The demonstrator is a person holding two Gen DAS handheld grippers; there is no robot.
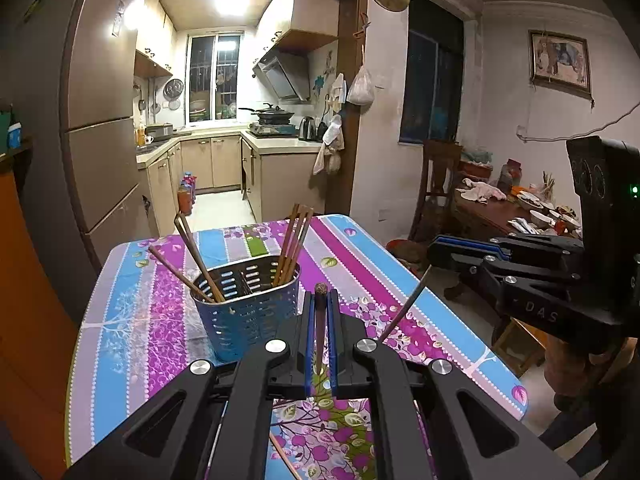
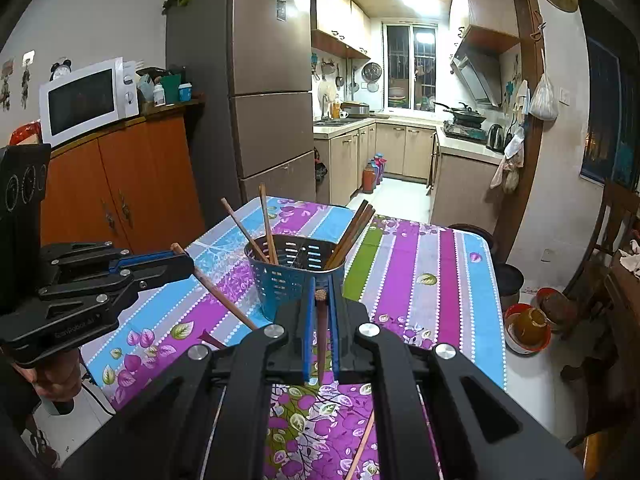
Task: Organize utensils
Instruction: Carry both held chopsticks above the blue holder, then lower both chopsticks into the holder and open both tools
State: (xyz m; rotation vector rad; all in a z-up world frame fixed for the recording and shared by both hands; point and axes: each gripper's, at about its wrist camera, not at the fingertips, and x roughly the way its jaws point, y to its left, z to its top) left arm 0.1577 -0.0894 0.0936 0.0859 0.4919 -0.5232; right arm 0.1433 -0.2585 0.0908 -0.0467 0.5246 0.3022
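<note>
Tablecloth [image 1: 400, 280] underlies holder [image 1: 248, 312]; both claws (chopstick ends hidden) clamp 1 chopstick.

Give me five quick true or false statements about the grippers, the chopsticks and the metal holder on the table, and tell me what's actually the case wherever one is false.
1. Each gripper is shut on one chopstick. True: the left gripper pinches a chopstick, and the right gripper pinches another chopstick.
2. The holder is empty. False: several chopsticks already stand in it.
3. The holder lies tipped on its side. False: it stands upright on the tablecloth.
4. The holder's wall has slotted holes. True.
5. The microwave sits on the table. False: it sits on the orange cabinet.
</note>
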